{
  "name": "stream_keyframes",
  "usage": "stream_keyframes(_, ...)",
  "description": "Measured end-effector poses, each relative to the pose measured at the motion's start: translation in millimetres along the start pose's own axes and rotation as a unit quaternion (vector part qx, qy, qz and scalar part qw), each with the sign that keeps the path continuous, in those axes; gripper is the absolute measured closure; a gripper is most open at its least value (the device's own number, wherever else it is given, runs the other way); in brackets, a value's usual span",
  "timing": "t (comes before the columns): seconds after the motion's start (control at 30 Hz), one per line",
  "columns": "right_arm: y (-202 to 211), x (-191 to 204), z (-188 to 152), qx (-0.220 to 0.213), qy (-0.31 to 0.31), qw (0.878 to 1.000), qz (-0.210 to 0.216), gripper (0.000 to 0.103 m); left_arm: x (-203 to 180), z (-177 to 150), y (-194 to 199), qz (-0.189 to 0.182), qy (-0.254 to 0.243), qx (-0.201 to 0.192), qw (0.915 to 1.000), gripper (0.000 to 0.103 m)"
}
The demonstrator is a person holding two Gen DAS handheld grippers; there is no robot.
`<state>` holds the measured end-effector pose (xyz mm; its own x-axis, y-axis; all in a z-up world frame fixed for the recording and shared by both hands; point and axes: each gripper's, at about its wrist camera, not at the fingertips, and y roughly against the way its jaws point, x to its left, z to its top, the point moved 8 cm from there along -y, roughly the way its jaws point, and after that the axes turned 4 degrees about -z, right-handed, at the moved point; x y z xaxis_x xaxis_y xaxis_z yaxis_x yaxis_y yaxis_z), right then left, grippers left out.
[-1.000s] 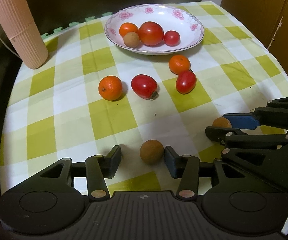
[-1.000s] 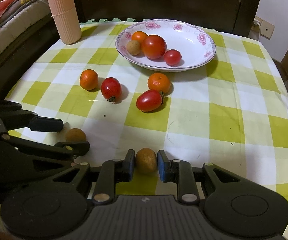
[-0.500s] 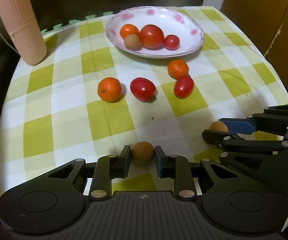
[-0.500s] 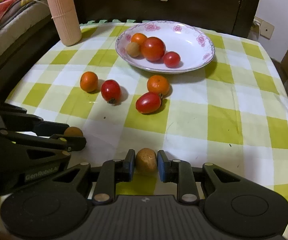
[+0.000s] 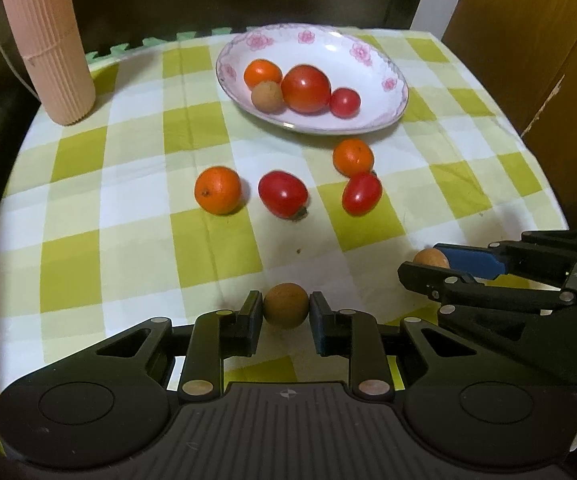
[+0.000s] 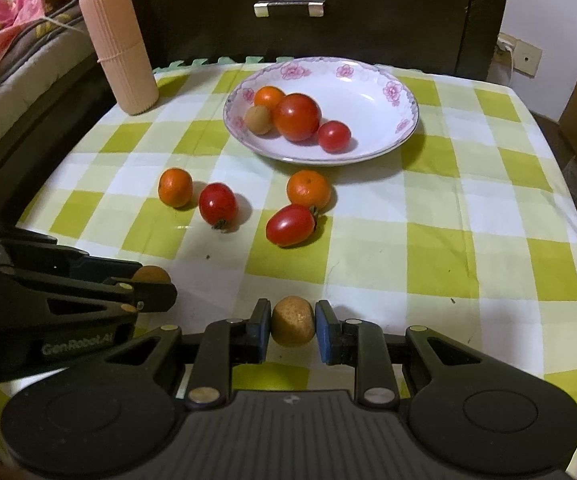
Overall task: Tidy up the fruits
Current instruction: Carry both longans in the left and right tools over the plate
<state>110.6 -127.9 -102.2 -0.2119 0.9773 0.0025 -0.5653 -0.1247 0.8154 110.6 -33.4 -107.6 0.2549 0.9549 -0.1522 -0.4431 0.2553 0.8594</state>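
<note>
A: Left gripper (image 5: 285, 312) clamps a brown fruit (image 5: 285, 305) low over the checked cloth (image 5: 136, 240)!

B: Right gripper (image 6: 292, 326) pinches its own brown one (image 6: 292, 321) too, near the table's front edge; the plate (image 6: 384, 76) is well apart.

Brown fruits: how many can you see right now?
3. One lies in the plate beside the big tomato; one is clamped in the left gripper; one is clamped in the right gripper. None seem hidden.
</note>
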Motion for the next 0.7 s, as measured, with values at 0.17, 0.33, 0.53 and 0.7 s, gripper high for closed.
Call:
stream_keyframes(0.17, 0.9, -4.0, 8.1, -0.006, -0.008, 1.000, -0.001, 0.079, -0.6, 8.6, 1.7, -0.001, 0.003, -0.009, 1.0000, 0.071)
stream_keyframes(0.33, 2.5, -8.0, 20.0, -0.016, -0.015, 1.000, -0.003, 0.079, -2.7, 19.8, 3.7, -0.002, 0.003, -0.021, 0.9998, 0.071)
stream_keyframes(0.53, 2.2, -11.8, 33.1, -0.023, -0.026, 0.999, -0.003, 0.079, -4.6, 33.5, 5.3, -0.003, 0.003, -0.032, 0.9995, 0.070)
stream_keyframes(0.7, 3.0, -12.1, 45.7, -0.030, -0.034, 0.999, 0.002, 0.079, -7.8, 45.5, 7.0, -0.006, 0.000, -0.041, 0.9991, 0.070)
